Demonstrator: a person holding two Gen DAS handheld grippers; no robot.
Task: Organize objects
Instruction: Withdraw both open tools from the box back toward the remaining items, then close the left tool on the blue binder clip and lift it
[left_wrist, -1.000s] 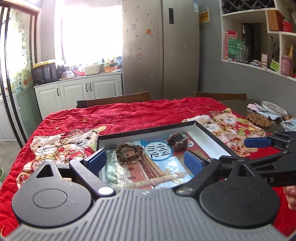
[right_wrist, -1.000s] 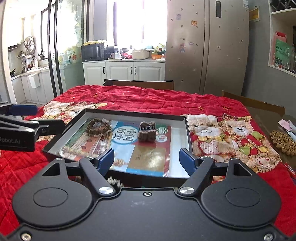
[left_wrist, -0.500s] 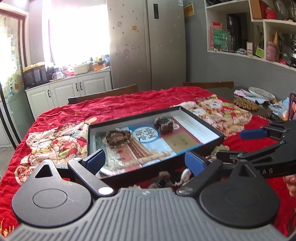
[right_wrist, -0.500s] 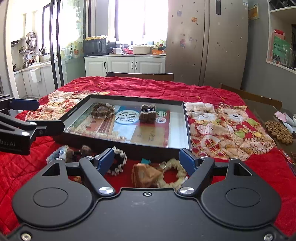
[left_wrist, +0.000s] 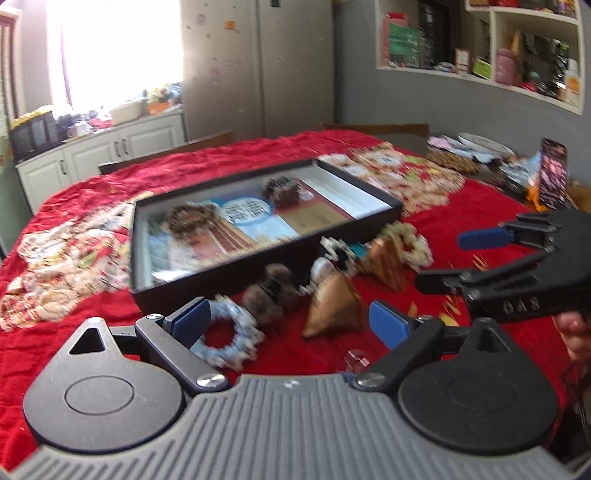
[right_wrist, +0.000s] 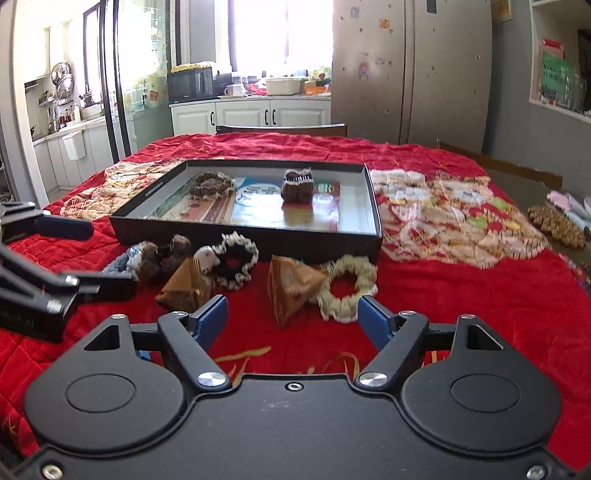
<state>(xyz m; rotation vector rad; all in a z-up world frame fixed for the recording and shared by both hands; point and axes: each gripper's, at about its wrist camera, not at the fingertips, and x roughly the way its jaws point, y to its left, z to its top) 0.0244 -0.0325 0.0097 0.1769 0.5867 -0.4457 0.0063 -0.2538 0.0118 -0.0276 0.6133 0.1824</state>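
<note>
A black tray (right_wrist: 243, 234) (left_wrist: 207, 286) on the red cloth holds a brown scrunchie (right_wrist: 212, 183) (left_wrist: 190, 218) and a brown furry hair clip (right_wrist: 297, 185) (left_wrist: 280, 190). In front of it lie a pale blue scrunchie (left_wrist: 229, 338), a brown furry clip (right_wrist: 164, 254) (left_wrist: 269, 291), a black-and-cream scrunchie (right_wrist: 236, 264), two brown pyramid packets (right_wrist: 188, 286) (right_wrist: 291, 288) and a cream scrunchie (right_wrist: 347, 286) (left_wrist: 410, 243). My left gripper (left_wrist: 291, 323) is open and empty above the blue scrunchie and a packet (left_wrist: 334, 306). My right gripper (right_wrist: 293, 317) is open and empty just short of the packets.
The red quilted cloth (right_wrist: 480, 302) covers the table. A beaded mat (right_wrist: 557, 225) and a plate (left_wrist: 484, 142) lie at the right edge. Chair backs (right_wrist: 280, 130) stand behind the table. A small clear piece (left_wrist: 356, 358) lies near the left gripper.
Both grippers have pulled back from the tray toward the near edge, bringing the loose scrunchies, clips and packets into view. Both stay open and empty.
</note>
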